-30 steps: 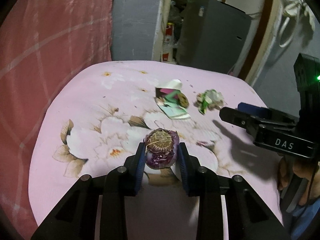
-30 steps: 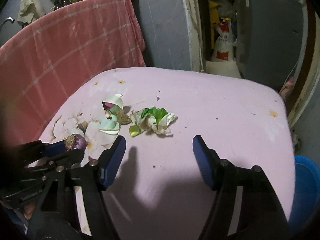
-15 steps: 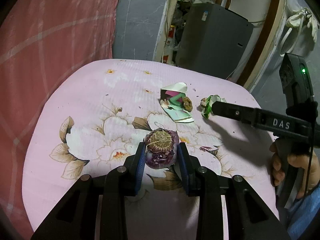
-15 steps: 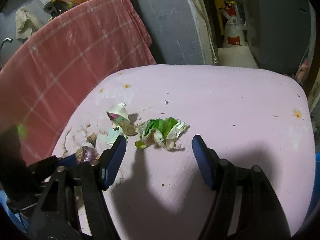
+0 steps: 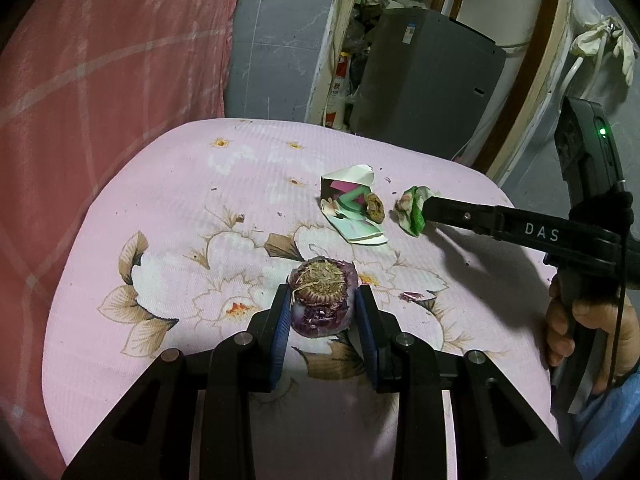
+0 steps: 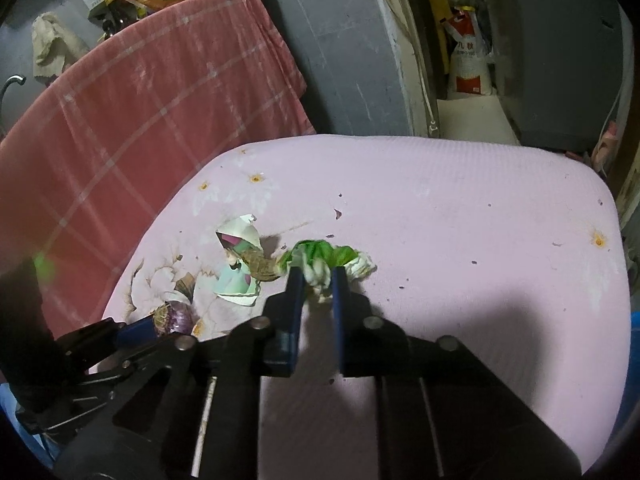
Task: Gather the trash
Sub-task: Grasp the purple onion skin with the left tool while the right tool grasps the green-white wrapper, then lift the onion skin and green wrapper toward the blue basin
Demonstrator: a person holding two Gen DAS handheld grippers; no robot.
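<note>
My left gripper [image 5: 322, 300] is shut on a purple onion end [image 5: 322, 300] with a dry rooty top, held just above the pink flowered cloth [image 5: 168, 208]; the same onion end [image 6: 174, 318] shows at lower left in the right wrist view. My right gripper [image 6: 318, 278] has its blue pads pressed on a crumpled green and white wrapper [image 6: 324, 258] lying on the cloth. From the left wrist view that wrapper [image 5: 412, 208] sticks out at the tip of the right gripper. A torn white and pink paper carton [image 5: 352, 208] with a brown lump on it lies just left of the wrapper.
A red checked cloth [image 5: 100, 80] hangs along the left of the table. A grey appliance [image 5: 424, 80] and a doorway with sacks [image 6: 468, 68] stand beyond the far edge. A hand [image 5: 584, 328] holds the right gripper's handle. Small crumbs dot the cloth.
The right gripper moved forward over the green wrapper and its jaws went from wide open to shut on it. The left gripper kept still with the onion end.
</note>
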